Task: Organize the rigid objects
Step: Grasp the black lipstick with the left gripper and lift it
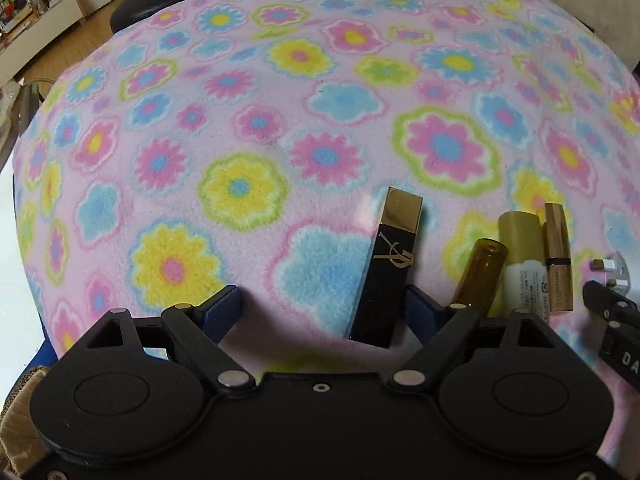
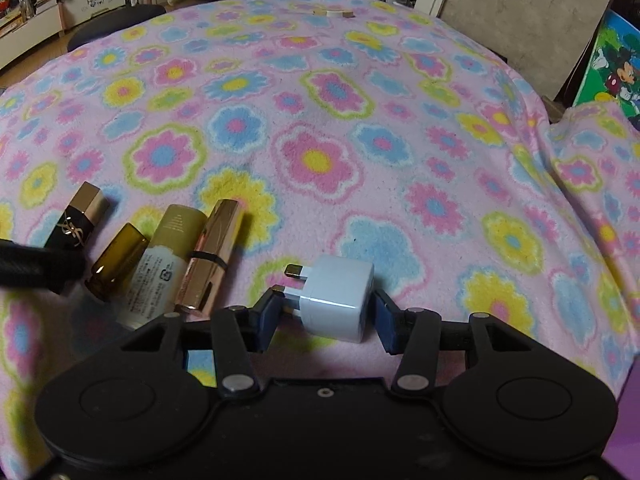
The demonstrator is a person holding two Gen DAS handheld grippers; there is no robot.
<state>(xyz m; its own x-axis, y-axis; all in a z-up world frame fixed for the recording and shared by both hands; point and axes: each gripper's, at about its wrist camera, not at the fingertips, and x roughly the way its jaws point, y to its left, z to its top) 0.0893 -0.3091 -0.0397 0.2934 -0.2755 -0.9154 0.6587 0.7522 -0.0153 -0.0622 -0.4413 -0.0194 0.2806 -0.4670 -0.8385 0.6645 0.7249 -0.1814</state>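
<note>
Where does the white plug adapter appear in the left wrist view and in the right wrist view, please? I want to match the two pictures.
Left wrist view: the white plug adapter shows only partly at the far right edge, beyond the rose-gold lipstick.
Right wrist view: it lies low in the centre, between the open fingers of the right gripper.
Shared landmark: the black YSL lipstick, leftmost in the row of tubes.

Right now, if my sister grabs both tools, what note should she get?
Left tool: open, the black lipstick lies between its fingers, not gripped.
Right tool: open around the white plug, not clamped.
Done: black lipstick, amber vial, cream tube and rose-gold lipstick lie side by side on the flowery blanket.
Left: probably add the plug to the row.
</note>
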